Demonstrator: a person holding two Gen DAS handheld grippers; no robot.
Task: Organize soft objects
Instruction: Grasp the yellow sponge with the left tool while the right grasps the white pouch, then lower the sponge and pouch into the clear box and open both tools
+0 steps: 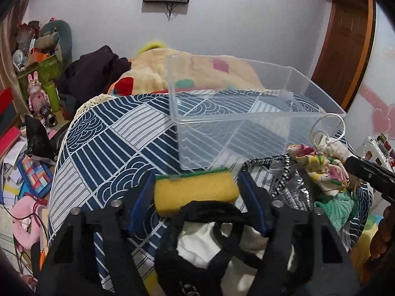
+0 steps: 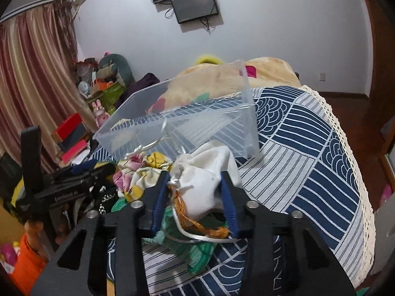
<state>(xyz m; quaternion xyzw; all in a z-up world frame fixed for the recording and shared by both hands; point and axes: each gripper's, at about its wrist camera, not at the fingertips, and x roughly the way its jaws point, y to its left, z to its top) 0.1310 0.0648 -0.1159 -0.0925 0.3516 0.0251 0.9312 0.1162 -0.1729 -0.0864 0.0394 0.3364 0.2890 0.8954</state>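
A clear plastic bin (image 1: 246,133) stands empty on the blue and white patterned cloth (image 1: 103,148); it also shows in the right wrist view (image 2: 182,125). My left gripper (image 1: 195,187) is shut on a yellow sponge (image 1: 195,190) with a green top, just in front of the bin. My right gripper (image 2: 195,190) is shut on a white drawstring pouch (image 2: 205,180) with a silver cord, held before the bin's near wall. A floral cloth (image 1: 321,167) and a green knit cloth (image 1: 338,207) lie in a pile at the right.
A black and white garment (image 1: 209,241) lies under my left gripper. A silver bag (image 1: 291,187) with a checked strap lies beside the pile. A beige blanket (image 1: 197,71) lies behind the bin. Clutter and toys (image 1: 37,93) fill the floor at left.
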